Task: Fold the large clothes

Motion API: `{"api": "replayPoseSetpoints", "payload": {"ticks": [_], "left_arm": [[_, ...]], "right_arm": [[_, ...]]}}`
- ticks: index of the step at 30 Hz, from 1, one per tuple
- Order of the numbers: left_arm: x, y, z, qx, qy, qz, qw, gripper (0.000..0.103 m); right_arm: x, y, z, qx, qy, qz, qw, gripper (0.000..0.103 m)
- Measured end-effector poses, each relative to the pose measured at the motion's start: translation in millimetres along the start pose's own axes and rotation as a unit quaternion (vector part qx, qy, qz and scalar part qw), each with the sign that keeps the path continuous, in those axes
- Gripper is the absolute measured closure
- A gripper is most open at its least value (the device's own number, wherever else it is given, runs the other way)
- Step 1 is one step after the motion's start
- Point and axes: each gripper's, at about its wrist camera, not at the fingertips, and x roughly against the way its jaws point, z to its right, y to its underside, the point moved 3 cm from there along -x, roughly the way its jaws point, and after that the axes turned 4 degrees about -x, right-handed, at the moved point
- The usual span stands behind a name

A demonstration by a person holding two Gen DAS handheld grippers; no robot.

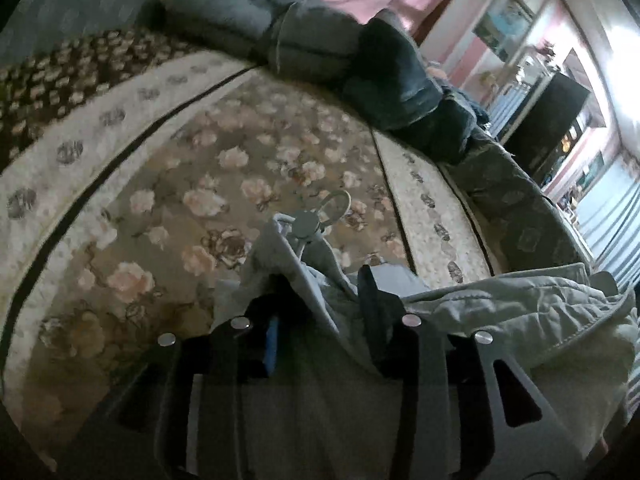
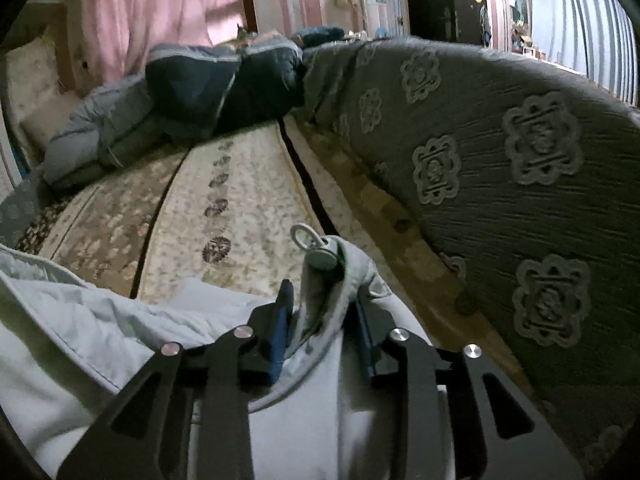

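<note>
Pale grey garment (image 1: pixel 500 304); beige rose-patterned bedspread (image 1: pixel 224 184); pink curtain (image 2: pixel 160 4).

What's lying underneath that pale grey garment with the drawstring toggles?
Under the pale grey garment lies a floral bedspread with a cream border, visible all around its edge. Whatever sits directly beneath the bunched fabric is covered, so nothing more can be told there.

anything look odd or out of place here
Not much. The pale grey garment lies crumpled on the floral bedspread, a metal ring toggle sticking out between the right hand-held gripper's fingers. Other clothes sit heaped behind.
</note>
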Motion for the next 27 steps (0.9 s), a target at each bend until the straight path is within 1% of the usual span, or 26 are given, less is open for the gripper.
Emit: {"api": "replayPoseSetpoints", "payload": {"ticks": [2,3,4,5,6,7,8,9,11,12,13,14,15,17,18,20,21,23,24,26,27], "left_arm": [[-1.0,1.8,-2.4,0.006,-0.002,-0.003,1.0000,0.066],[4.1,2.6,-1.4,0.005,-0.007,-0.004,1.0000,0.066],[9.1,-0.4,1.4,0.003,-0.010,-0.003,0.9999,0.063],[18.1,-3.1,4.5,0.000,-0.010,0.003,0.9999,0.057],[38.4,-6.8,8.6,-0.006,-0.005,0.022,0.9997,0.034],[56.8,-9.2,9.4,-0.011,-0.015,0.043,0.9989,0.009],[78.2,-11.4,13.8,-0.019,-0.027,0.072,0.9968,0.005],[106.3,-13.1,19.8,-0.033,-0.032,0.102,0.9938,0.004],[151.9,-14.6,30.4,-0.050,-0.037,0.130,0.9895,0.003],[185.8,-13.4,41.0,-0.060,-0.041,0.152,0.9857,0.003],[211.4,-12.4,51.1,-0.071,-0.041,0.171,0.9819,0.003],[239.9,-8.8,60.6,-0.083,-0.039,0.192,0.9771,0.003],[278.5,-2.1,74.6,-0.097,-0.037,0.221,0.9697,0.003],[330.3,12.6,95.3,-0.117,-0.037,0.257,0.9586,0.003],[361.6,25.7,108.4,-0.127,-0.038,0.276,0.9521,0.003],[400.7,47.3,126.6,-0.140,-0.034,0.292,0.9454,0.003],[424.2,62.0,137.5,-0.146,-0.029,0.299,0.9425,0.003],[456.4,82.3,150.4,-0.145,-0.021,0.310,0.9393,0.003],[474.2,94.2,159.4,-0.146,-0.009,0.315,0.9378,0.003],[498.5,109.7,173.0,-0.146,0.006,0.314,0.9382,0.003],[513.1,118.0,181.4,-0.145,0.024,0.311,0.9389,0.003]], "right_arm": [[-4.8,-5.7,3.9,-0.018,-0.017,-0.024,0.999,0.063],[-1.6,-10.4,8.1,-0.034,-0.024,-0.035,0.998,0.038],[6.4,-13.1,11.0,-0.044,-0.046,-0.034,0.997,0.014],[17.0,-16.1,12.2,-0.048,-0.072,-0.026,0.996,0.003],[29.3,-18.3,10.9,-0.041,-0.088,-0.017,0.995,0.002],[48.6,-18.8,8.5,-0.022,-0.104,-0.008,0.994,0.002],[66.4,-18.0,6.4,-0.008,-0.121,0.001,0.993,0.002],[84.5,-16.4,5.2,0.004,-0.133,0.011,0.991,0.002],[123.4,-12.6,4.7,0.022,-0.145,0.037,0.988,0.002],[152.6,-9.7,6.8,0.025,-0.154,0.059,0.986,0.002],[172.6,-8.5,8.6,0.022,-0.160,0.075,0.984,0.002],[197.7,-5.8,11.6,0.016,-0.167,0.094,0.981,0.002],[214.7,-4.5,13.2,0.012,-0.171,0.106,0.980,0.002],[263.5,5.6,16.5,0.005,-0.172,0.139,0.975,0.002],[285.3,9.9,16.6,0.003,-0.180,0.152,0.972,0.002],[339.2,24.5,16.1,-0.001,-0.202,0.181,0.963,0.002],[355.3,29.5,16.2,-0.002,-0.210,0.187,0.960,0.002],[400.2,47.6,16.4,-0.008,-0.234,0.207,0.950,0.002],[410.9,51.4,15.4,-0.008,-0.240,0.211,0.948,0.002],[443.4,62.1,12.8,-0.001,-0.253,0.222,0.942,0.002],[455.1,65.9,11.9,0.002,-0.256,0.226,0.940,0.002]]}}
